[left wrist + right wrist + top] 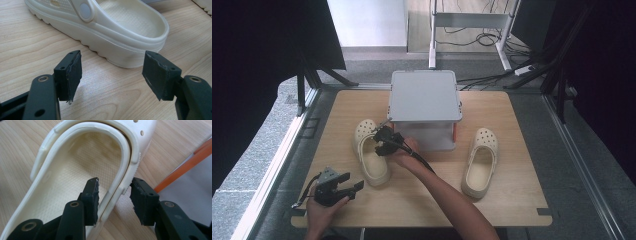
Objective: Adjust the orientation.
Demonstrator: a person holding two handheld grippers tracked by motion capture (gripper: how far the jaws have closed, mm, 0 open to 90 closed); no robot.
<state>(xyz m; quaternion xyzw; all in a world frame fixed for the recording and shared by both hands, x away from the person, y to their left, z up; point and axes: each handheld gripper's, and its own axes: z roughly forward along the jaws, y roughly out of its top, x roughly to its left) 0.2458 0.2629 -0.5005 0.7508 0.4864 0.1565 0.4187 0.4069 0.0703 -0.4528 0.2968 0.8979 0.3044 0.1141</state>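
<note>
Jaws of the right gripper (113, 197) were set astride the side wall of the left clog (75, 170) — one pad inside, one outside, neither yet pressing. That clog lay just beside the grey box (424, 95). A pinch on wall and strap alone could slip. Left gripper (112, 75) was held wide and empty near the heel; the other clog (480, 160) lay well apart.

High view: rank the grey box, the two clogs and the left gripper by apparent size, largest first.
1. Grey box, plainly the largest.
2. The clog by the right gripper and the clog at the right: these look alike, so I won't rank one over the other.
3. Left gripper, smallest, though it sits nearest the camera.
</note>
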